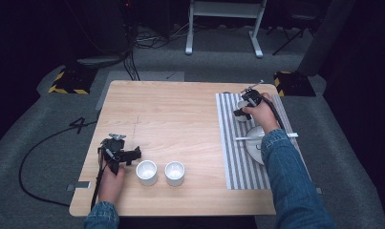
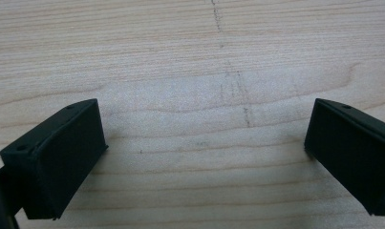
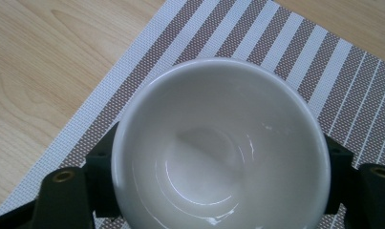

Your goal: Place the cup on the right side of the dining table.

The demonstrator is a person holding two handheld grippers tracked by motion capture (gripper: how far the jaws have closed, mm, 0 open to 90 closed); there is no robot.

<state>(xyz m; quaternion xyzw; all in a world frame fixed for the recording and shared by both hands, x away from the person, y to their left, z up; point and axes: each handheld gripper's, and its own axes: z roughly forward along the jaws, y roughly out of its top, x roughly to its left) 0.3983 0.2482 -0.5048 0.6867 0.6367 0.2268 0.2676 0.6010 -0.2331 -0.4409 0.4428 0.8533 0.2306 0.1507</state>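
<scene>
Pale wood tabletop [image 1: 180, 114] fills my screen. Nearest me, my left gripper [image 1: 128, 155] rests low at the front left, jaws spread wide over bare wood, just beside two white cups [image 1: 146, 172]. Farther off, my right arm stretches forward over the striped placemat [image 1: 228, 143], and the right gripper [image 1: 241, 110] has its jaws clamped around a white bowl [image 3: 219, 148] at the mat's far end.
</scene>
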